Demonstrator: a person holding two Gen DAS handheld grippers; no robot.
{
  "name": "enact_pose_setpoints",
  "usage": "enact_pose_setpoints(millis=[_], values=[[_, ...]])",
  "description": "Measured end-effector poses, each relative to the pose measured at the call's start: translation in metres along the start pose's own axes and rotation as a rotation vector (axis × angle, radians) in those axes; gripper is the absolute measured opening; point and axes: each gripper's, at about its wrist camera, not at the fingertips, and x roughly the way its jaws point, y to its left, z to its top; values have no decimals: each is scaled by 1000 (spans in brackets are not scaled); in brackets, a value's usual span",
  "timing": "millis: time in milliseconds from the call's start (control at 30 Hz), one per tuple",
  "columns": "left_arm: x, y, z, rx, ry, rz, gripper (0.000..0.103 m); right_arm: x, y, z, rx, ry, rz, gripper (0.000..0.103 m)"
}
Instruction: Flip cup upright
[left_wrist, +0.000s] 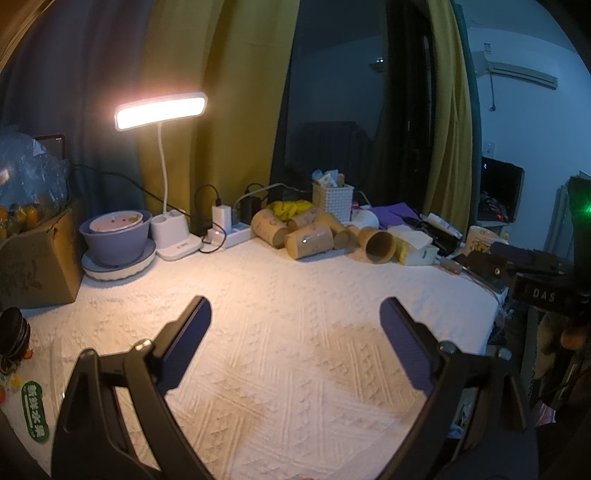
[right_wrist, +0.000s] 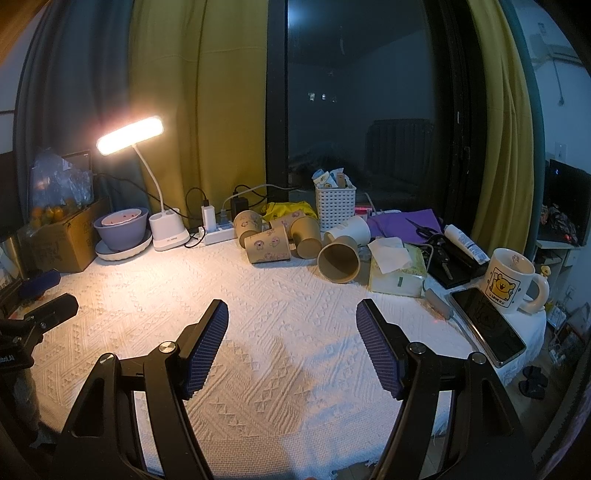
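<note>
While both tongs hang over the near part of the white-clothed surface (right_wrist: 258, 295), nothing sits between their fingers: left tongs (left_wrist: 295, 314) spread wide and released, right tongs (right_wrist: 291, 317) likewise released. Cups lie tipped in a heap along the far edge. Nearest cup (right_wrist: 339, 259) on its side, mouth toward the camera, just beside a tissue pack (right_wrist: 397, 273); same cup in the left view (left_wrist: 379, 244). A patterned cup (right_wrist: 269, 245) lies sideways behind it. Lit desk lamp (right_wrist: 130, 135) at the far left corner, mug (right_wrist: 511, 280) at the right edge beside a phone (right_wrist: 487, 325).
</note>
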Motion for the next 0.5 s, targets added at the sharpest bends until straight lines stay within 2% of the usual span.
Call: enact_pose_setpoints(millis=[500], values=[[-3,0,7,2,-7,-6,94,0,1,5,-1,-4,0,75]])
